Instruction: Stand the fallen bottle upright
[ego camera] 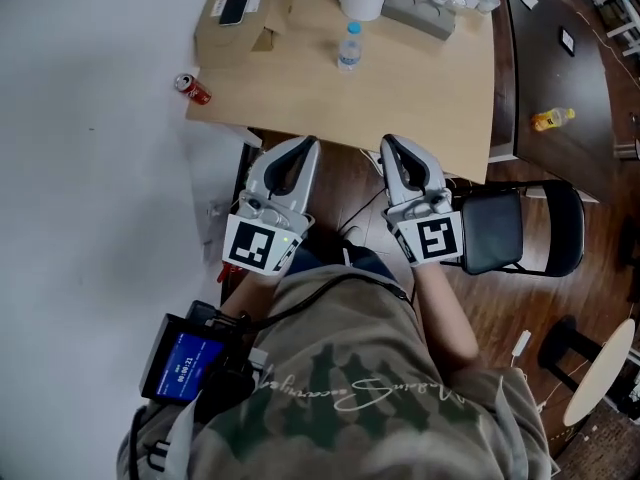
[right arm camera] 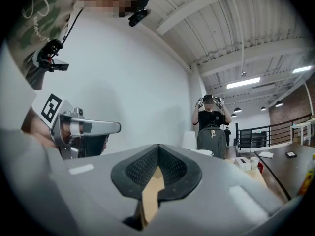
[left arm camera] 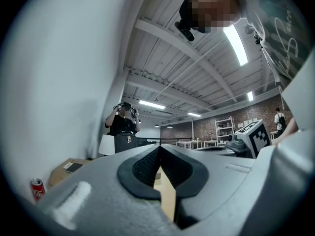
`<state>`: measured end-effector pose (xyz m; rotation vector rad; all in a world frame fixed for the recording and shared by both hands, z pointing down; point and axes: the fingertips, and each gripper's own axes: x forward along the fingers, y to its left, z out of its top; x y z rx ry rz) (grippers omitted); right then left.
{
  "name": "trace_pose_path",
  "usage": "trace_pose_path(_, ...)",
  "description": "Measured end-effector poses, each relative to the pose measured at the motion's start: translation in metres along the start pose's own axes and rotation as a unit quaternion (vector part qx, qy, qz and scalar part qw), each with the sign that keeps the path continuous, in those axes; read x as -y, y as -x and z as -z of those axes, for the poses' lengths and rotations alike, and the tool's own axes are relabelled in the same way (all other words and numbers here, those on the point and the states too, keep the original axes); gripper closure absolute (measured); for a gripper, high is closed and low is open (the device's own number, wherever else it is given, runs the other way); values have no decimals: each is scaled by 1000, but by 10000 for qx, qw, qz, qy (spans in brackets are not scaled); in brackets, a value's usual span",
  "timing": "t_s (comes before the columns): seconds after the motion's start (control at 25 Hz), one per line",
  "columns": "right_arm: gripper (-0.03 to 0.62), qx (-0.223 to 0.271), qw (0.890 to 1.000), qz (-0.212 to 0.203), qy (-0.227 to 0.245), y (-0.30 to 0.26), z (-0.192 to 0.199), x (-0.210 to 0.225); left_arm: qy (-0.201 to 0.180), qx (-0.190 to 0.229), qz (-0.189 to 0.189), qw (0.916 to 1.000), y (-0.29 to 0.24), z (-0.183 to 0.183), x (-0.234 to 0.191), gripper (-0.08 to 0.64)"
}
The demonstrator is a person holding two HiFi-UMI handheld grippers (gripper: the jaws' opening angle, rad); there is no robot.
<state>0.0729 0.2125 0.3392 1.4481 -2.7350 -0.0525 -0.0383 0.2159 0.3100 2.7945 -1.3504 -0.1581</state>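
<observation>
Camouflage shirt (ego camera: pixel 330 398); grey, marker-tagged left gripper (ego camera: pixel 303 144) and right gripper (ego camera: pixel 392 142).

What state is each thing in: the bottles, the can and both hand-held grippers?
Water bottle: upright on the wooden table.
Orange bottle: lying on its side on the dark table.
Red can: standing or lying, cannot tell.
Left hand-held gripper: shut, empty.
Right hand-held gripper: shut, empty.

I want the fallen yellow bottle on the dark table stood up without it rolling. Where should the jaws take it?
Probably across the middle of the yellow bottle, coming from above. It lies on its side on the dark table, so both flanks of its round body look free, and a mid-body hold should let it swing upright.
</observation>
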Motion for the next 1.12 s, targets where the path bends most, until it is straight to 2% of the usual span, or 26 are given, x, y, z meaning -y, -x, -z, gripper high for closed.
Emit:
trace_pose_path(0.44, 589, 57, 9997, 120, 184, -25, -22, 8, -191, 255, 60, 9995, -10, -28, -22, 558)
trace_pose_path(0.8, 589, -35, 9991, 265, 329, -16, -24, 8, -153, 290, 176, 9993, -8, -32, -12, 558)
trace_pose_path(1.12, 589, 70, 9979, 369, 527, -5, -26, 8, -238, 397, 210, 9987, -1, -38, -6, 558)
